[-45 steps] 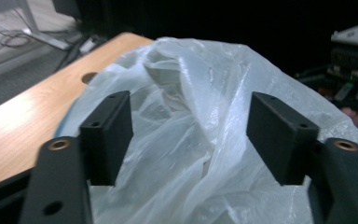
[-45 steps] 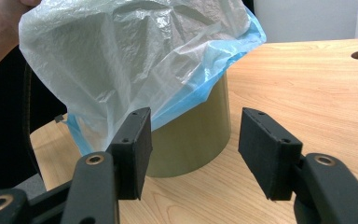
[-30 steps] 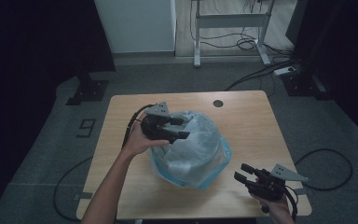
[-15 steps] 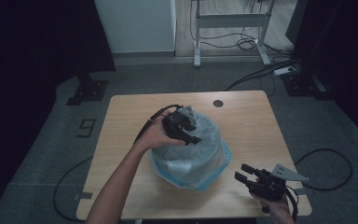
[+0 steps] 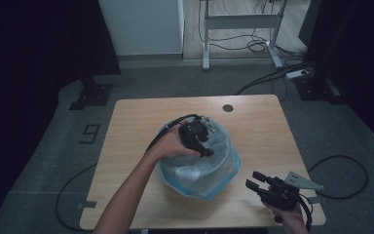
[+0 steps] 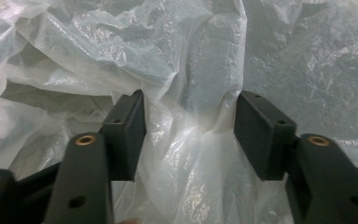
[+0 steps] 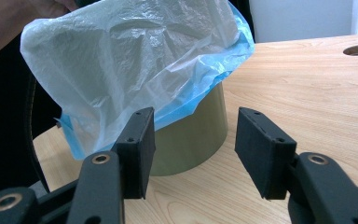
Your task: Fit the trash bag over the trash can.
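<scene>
A clear plastic bag (image 5: pixel 199 170) with a blue hem lines an olive-green bin (image 7: pixel 191 135) in the middle of the wooden table (image 5: pixel 263 131). My left gripper (image 5: pixel 204 148) points down into the bag's mouth. Its jaws have just been opening, and in the left gripper view (image 6: pixel 191 135) a loose fold of the bag (image 6: pixel 98 46) stands between the pads without being pinched. My right gripper (image 5: pixel 252 180) hovers open at the table's front right corner. In the right gripper view (image 7: pixel 193 149) it faces the bin and the draped bag (image 7: pixel 135 60), and its jaws hold nothing.
A round cable hole (image 5: pixel 228 107) sits near the table's far edge. Bare wood (image 7: pixel 307 93) lies right of the bin. A white desk frame (image 5: pixel 238 22) and cables are on the floor behind, and a power strip (image 5: pixel 299 74) lies at the back right.
My left gripper moved right from the bag's left rim to over its middle and tipped down into it. The right gripper stayed where it was.
</scene>
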The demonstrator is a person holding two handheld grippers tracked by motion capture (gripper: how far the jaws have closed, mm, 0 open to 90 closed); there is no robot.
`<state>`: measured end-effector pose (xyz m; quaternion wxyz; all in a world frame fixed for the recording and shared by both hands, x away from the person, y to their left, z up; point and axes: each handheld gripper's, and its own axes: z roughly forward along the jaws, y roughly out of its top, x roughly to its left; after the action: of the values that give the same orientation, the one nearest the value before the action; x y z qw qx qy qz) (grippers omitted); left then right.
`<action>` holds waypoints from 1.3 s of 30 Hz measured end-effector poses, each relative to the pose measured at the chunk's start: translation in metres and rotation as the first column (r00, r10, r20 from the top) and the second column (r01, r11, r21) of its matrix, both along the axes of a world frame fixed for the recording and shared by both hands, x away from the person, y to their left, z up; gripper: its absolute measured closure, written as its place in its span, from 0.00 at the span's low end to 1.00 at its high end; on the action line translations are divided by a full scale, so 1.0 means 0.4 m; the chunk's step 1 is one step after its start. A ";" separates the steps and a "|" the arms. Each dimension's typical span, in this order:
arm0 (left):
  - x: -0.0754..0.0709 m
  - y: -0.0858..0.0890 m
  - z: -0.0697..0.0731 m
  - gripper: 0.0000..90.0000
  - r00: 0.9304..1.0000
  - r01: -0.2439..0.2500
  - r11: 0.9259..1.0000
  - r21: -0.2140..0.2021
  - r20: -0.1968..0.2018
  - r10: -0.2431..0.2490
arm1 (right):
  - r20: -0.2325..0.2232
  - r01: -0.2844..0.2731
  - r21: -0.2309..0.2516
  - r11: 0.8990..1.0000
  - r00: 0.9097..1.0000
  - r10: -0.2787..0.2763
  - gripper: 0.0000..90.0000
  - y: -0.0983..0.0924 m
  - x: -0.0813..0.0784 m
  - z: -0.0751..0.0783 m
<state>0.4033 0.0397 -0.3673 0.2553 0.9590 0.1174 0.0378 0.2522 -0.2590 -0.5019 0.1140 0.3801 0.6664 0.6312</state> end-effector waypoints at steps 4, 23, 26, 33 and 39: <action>-0.007 0.030 0.021 0.41 0.999 -0.010 0.996 -0.088 0.031 0.013 | -0.003 0.005 0.001 1.000 1.000 -0.005 0.51 -0.001 0.001 -0.002; -0.063 0.110 0.020 0.40 1.000 0.009 0.996 -0.088 0.030 -0.006 | -0.005 0.008 -0.003 1.000 1.000 -0.008 0.50 0.006 0.001 -0.002; -0.062 0.100 0.014 0.40 1.000 0.017 0.998 -0.067 0.024 -0.015 | -0.005 0.007 -0.006 1.000 1.000 -0.007 0.50 0.007 0.001 -0.002; -0.061 0.089 0.008 0.39 1.000 0.018 0.998 -0.058 0.021 -0.017 | -0.008 0.017 -0.004 1.000 1.000 -0.017 0.50 -0.001 0.001 -0.003; -0.075 0.138 0.042 0.34 0.997 -0.025 0.985 -0.169 0.071 0.037 | -0.006 0.022 -0.001 1.000 1.000 -0.022 0.49 -0.001 0.000 0.000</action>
<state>0.3734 0.0948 -0.3503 0.3389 0.9300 0.1256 0.0673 0.2523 -0.2594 -0.5019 0.1193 0.3893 0.6627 0.6285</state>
